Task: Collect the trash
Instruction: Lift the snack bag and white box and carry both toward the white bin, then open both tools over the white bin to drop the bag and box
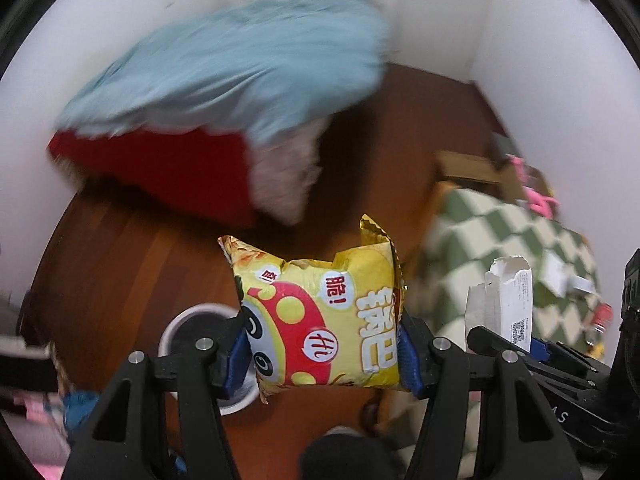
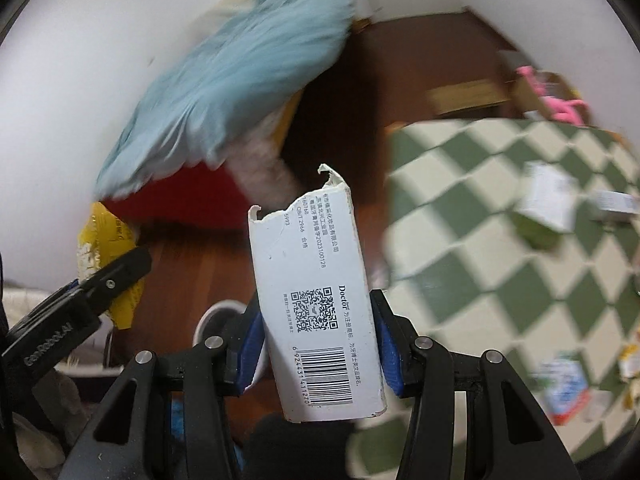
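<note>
spanning the background of both views was a reddish-brown wooden floor (image 1: pixel 128 264), bounded by white walls (image 1: pixel 540 40). next in size: a blurred heap of pale blue fabric (image 1: pixel 240 64) lying over something red (image 1: pixel 168 168), set against the wall. then a green-and-cream checked cloth (image 2: pixel 500 240) on the right, carrying several small boxes and wrappers too blurred to identify. beyond it, a brown cardboard box (image 1: pixel 468 166) and some pink item (image 2: pixel 560 106), indistinct.

item: white round bin (image 1: pixel 200 316), dark inside, on the floor low in the left wrist view, partly hidden behind the left gripper's fingers.

item: yellow snack bag (image 1: pixel 324 320), torn open at its top edge, red cartoon face and white characters on its front. it was clamped between the blue pads of the left gripper (image 1: pixel 323 354), jaws closed to the width of the bag, held in the air just beside the bin's rim in the picture.

item: white cardboard carton (image 2: pixel 316 304), ragged at its upper end, printed with a qr code, a barcode and the word "doctor". it was pinched upright between the blue pads of the right gripper (image 2: pixel 318 354), jaws narrowed to the carton's width, near the edge of the checked cloth.
</note>
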`<state>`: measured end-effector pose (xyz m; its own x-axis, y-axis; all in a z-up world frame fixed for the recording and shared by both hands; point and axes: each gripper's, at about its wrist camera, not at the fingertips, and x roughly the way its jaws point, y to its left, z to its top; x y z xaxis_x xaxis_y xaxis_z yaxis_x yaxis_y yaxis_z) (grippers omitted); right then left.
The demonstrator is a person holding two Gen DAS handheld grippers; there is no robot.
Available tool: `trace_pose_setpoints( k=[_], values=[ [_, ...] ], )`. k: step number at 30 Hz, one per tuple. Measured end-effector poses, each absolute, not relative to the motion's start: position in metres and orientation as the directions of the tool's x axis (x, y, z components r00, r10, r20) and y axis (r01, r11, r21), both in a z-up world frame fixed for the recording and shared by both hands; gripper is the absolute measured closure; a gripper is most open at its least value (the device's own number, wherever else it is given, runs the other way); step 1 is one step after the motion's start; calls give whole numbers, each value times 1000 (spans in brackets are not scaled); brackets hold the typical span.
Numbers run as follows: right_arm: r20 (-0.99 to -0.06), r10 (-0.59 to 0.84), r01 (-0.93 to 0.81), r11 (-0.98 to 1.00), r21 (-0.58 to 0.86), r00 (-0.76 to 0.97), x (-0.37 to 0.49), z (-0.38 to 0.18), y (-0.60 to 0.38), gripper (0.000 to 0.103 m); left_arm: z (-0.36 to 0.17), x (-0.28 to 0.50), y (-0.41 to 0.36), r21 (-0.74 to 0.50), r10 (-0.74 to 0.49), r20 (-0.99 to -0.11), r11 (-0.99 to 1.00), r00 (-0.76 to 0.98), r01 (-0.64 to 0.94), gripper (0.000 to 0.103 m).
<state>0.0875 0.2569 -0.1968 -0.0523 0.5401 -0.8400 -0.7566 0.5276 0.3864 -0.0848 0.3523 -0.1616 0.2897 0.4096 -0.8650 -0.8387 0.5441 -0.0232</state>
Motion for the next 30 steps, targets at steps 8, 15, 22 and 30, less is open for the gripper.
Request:
trace_pose_setpoints(
  k=[8, 15, 22, 30],
  values=[
    [-893, 375, -822, 405, 400, -250, -25, -299, 381, 52, -254, -209, 439, -94, 285, -941, 302, 184, -949, 46],
    [-919, 242, -861, 338, 380, -310, -99, -379, 450, 52, -331, -267, 476, -168, 145, -971, 160, 192, -973, 43],
    [-932, 156, -885, 296, 359, -326, -139, -433, 485, 49, -355, -309, 480, -116, 137, -983, 49, 121, -992, 3],
    [-948, 88, -924, 208, 319, -307, -171, -461, 494, 1, -359, -331, 456, 80, 247, -966, 15, -74, -997, 3]
  ],
)
